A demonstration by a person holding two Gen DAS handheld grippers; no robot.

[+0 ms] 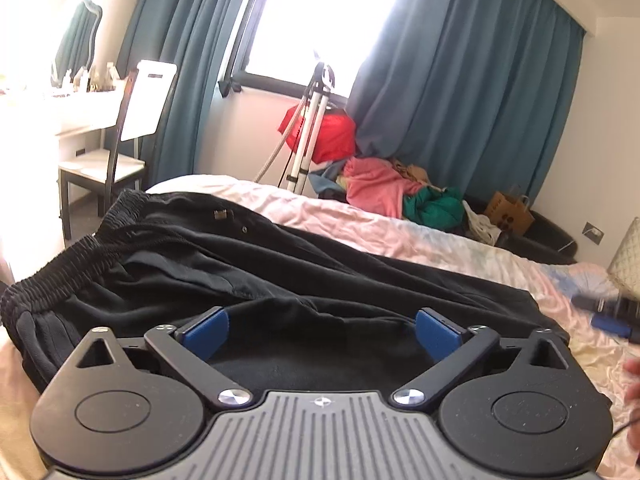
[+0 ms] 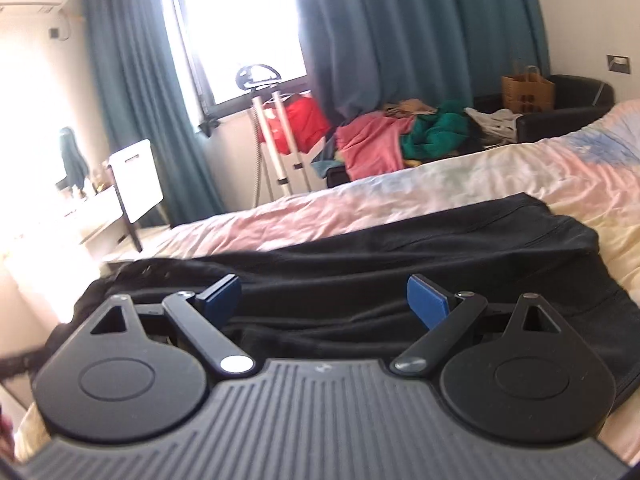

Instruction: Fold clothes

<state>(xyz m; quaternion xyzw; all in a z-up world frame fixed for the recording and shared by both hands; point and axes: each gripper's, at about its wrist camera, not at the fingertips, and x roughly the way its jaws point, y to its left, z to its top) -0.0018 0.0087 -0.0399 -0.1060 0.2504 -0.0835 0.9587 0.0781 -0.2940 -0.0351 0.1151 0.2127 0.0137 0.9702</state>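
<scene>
1. Task item: black trousers (image 1: 224,264) lie on the bed (image 1: 380,224), on a pale pink and pastel sheet. In the left wrist view the elastic waistband (image 1: 76,264) sits at 9 o'clock and the cloth runs toward 3 o'clock; the far end (image 2: 560,240) shows in the right wrist view at about 2 o'clock.

2. Lay of the item: the trousers appear laid lengthwise, the legs seemingly one over the other, with loose creases along them. Whether a crosswise fold has been made cannot be told; no compact bundle is visible.

3. Left tongs (image 1: 320,330): spread wide, low over the near edge of the cloth, nothing gripped between the blue pads (image 1: 208,330).

4. Right tongs (image 2: 324,300): likewise spread wide over the near edge, gripping nothing. Contact with the cloth cannot be confirmed for either.

5. Progress, as judged: the item is spread out, not finished. The scene fits either trousers halved leg-on-leg awaiting further folds, or trousers merely laid flat.

6. Other stock: a mixed heap of clothes (image 1: 380,188), pink, green and red, lies beyond the bed at 1 o'clock, unfolded in appearance.
</scene>
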